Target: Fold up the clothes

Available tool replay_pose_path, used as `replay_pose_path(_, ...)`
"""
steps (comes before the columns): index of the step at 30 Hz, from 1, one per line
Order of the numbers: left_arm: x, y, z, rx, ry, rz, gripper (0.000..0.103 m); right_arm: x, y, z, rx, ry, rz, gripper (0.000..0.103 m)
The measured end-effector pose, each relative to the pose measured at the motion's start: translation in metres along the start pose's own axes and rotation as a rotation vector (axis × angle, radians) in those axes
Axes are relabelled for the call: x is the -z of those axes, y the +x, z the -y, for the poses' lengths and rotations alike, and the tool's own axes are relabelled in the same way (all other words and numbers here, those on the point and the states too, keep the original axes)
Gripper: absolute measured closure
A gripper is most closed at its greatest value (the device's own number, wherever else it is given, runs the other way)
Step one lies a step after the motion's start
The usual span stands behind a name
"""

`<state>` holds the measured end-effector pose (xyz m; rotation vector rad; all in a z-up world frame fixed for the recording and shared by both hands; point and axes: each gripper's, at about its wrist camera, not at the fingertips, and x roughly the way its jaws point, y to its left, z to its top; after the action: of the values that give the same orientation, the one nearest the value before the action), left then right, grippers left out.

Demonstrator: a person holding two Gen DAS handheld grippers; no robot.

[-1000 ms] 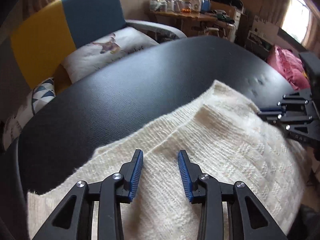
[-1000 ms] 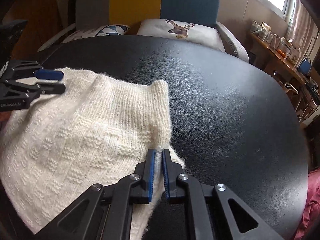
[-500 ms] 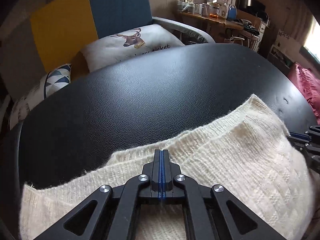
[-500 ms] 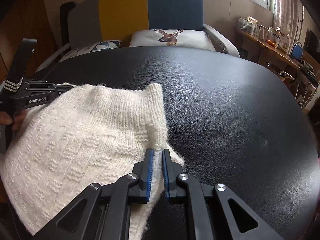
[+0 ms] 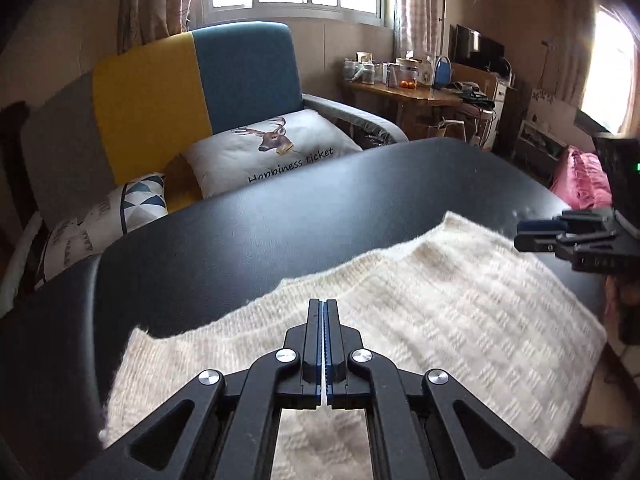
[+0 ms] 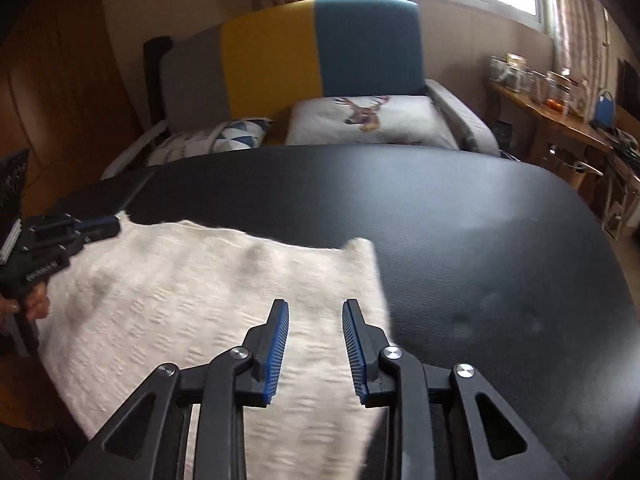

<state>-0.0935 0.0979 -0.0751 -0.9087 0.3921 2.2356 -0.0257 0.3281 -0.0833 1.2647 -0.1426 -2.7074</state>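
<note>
A cream knitted sweater [image 5: 460, 312] lies spread on the near part of the black table [image 5: 280, 232]. My left gripper [image 5: 324, 306] is shut, its tips at the sweater's far edge with a sliver of cream showing between the pads. In the right wrist view it [image 6: 110, 227] sits at the sweater's far left corner. My right gripper [image 6: 316, 306] stands open just above the sweater [image 6: 192, 312] near its right edge, with nothing between its fingers. In the left wrist view it [image 5: 524, 234] hovers at the sweater's right corner.
Behind the table [image 6: 460, 220] stands an armchair [image 5: 192, 92] with a grey, yellow and blue back and a deer cushion [image 5: 272, 152]. A wooden side table [image 5: 404, 92] with jars is at the back right. Pink cloth [image 5: 584, 180] lies at the right. A hand [image 6: 32, 304] holds the left gripper.
My right gripper has let go of the sweater's edge and opened. The left gripper closed on the sweater half a second ago and stays shut. Both views have tilted upward.
</note>
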Motion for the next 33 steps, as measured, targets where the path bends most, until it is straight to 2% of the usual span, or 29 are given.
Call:
replay_pose_path(2,0.014,-0.001,-0.002,-0.018,0.015,-0.018,0.102,-0.009,0.016,-0.026,-0.051,-0.039,-0.023,0.075)
replay_pose_path(4,0.023,0.006,-0.01,-0.043,-0.013,-0.047,0.102,-0.018,0.037,-0.051,-0.087,-0.076,-0.058,0.075)
replay_pose_path(6,0.033,0.016,-0.021,-0.07,-0.062,-0.09,0.102,-0.021,0.064,-0.059,-0.024,-0.095,-0.114,0.075)
replay_pose_path(8,0.049,0.03,-0.044,-0.05,-0.178,-0.148,0.101,-0.015,0.084,-0.043,0.022,-0.039,-0.146,0.077)
replay_pose_path(10,0.057,0.028,-0.063,0.022,-0.301,-0.123,0.099,-0.01,0.08,-0.014,-0.046,0.095,-0.093,0.08)
replay_pose_path(11,0.06,0.028,-0.072,0.047,-0.357,-0.12,0.099,-0.007,0.078,-0.006,-0.06,0.139,-0.087,0.09)
replay_pose_path(12,0.063,0.027,-0.078,0.069,-0.401,-0.117,0.099,-0.005,0.076,0.002,-0.074,0.181,-0.08,0.093)
replay_pose_path(17,0.065,0.0,-0.072,0.041,-0.384,-0.058,0.098,-0.001,0.072,-0.002,-0.063,0.149,-0.067,0.092)
replay_pose_path(21,0.089,-0.048,-0.092,0.004,-0.482,0.01,0.097,0.0,0.069,0.0,-0.086,0.163,-0.057,0.089)
replay_pose_path(23,0.108,-0.071,-0.104,-0.022,-0.538,0.034,0.094,-0.001,0.066,0.002,-0.094,0.18,-0.057,0.089)
replay_pose_path(26,0.138,-0.097,-0.105,-0.034,-0.576,0.031,0.092,-0.002,0.052,-0.012,-0.055,0.176,-0.04,0.074)
replay_pose_path(30,0.162,-0.115,-0.088,-0.047,-0.528,0.012,0.09,-0.001,0.029,-0.047,-0.105,0.112,0.0,0.073)
replay_pose_path(33,0.173,-0.111,-0.077,-0.075,-0.518,-0.014,0.085,0.007,0.02,-0.07,-0.111,0.048,-0.011,0.07)
